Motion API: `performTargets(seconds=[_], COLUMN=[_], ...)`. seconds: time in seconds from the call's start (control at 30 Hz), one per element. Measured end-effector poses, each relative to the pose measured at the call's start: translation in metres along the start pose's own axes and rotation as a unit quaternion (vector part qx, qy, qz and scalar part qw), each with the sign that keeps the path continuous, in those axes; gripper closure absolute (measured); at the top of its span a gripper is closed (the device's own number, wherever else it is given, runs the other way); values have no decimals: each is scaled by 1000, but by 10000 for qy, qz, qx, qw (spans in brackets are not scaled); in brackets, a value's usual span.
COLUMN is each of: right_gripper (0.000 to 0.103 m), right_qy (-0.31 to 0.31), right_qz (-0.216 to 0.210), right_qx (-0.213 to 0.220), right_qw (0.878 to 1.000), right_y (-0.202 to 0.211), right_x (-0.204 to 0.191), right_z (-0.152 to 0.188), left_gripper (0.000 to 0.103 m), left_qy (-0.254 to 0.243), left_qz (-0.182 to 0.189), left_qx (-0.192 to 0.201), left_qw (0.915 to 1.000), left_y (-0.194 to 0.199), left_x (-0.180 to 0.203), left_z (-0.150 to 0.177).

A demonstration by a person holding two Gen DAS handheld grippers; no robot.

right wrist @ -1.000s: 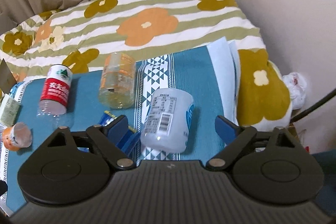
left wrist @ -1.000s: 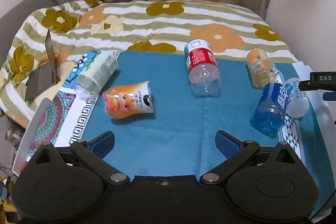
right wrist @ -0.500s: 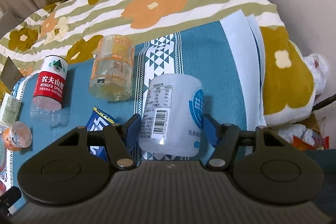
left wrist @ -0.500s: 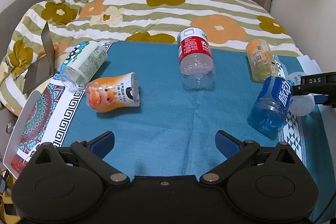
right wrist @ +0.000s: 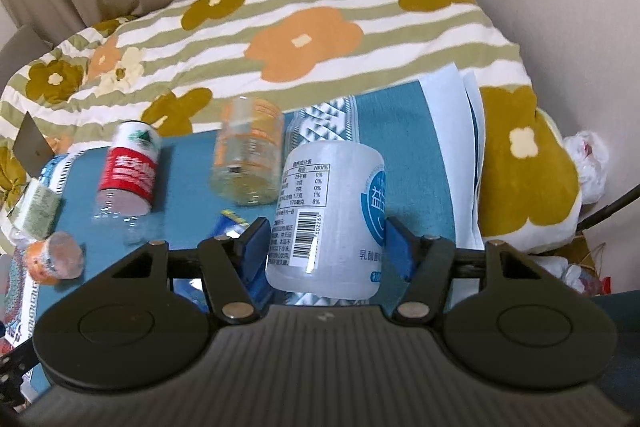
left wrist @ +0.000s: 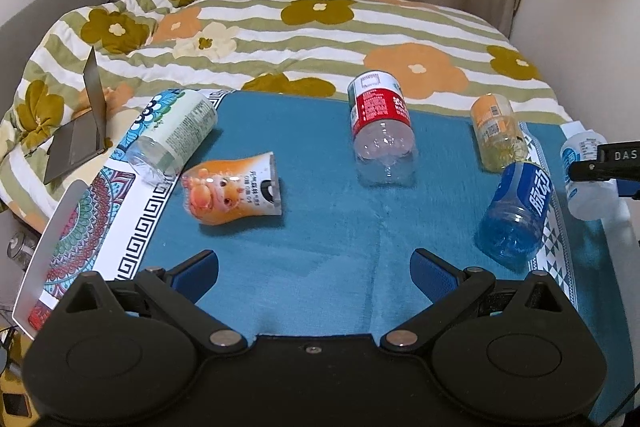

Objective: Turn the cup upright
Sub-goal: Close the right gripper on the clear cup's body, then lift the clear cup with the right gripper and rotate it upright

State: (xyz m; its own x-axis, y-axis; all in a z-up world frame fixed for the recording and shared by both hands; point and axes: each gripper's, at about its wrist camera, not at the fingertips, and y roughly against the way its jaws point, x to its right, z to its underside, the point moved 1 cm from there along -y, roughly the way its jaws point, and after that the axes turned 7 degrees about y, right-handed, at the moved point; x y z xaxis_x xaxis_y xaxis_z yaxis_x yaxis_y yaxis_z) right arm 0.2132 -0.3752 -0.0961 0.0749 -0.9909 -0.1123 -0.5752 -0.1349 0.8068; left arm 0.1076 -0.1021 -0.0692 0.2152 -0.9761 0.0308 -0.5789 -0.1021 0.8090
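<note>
Right gripper clamped, left gripper spread wide

The right gripper (right wrist: 326, 245) has both blue pads (right wrist: 256, 247) pressed against the sides of a white cup (right wrist: 328, 215) between them; the left gripper (left wrist: 314, 273) hangs with its blue pads (left wrist: 434, 275) far apart, nothing between them

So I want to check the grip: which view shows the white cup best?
The right wrist view: the white cup fills the centre, held between the right gripper pads. The left wrist view shows it small at the right edge, partly hidden.
</note>
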Motion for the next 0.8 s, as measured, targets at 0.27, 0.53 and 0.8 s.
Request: performTargets(seconds=[0.27,0.53,0.8], right_gripper=[26,26,26], right_qy=[36,-30,113], right_qz=[15,8,-181], right_qx=[137,1,-186], right_qw=[9999,10000,9996], right_y=[39,48,30], right_x=[-48,-109,-174], right_z=[19,56,96], left_gripper=[0,0,0], left_qy=[-196,-619,-717], left_qz=[294,468,587], left_qx=[80,185,52], left_qw=[9993,9968,9957], left_y=[12,21,15], left_x=[-33,-73,-123], left_z=[0,7,20])
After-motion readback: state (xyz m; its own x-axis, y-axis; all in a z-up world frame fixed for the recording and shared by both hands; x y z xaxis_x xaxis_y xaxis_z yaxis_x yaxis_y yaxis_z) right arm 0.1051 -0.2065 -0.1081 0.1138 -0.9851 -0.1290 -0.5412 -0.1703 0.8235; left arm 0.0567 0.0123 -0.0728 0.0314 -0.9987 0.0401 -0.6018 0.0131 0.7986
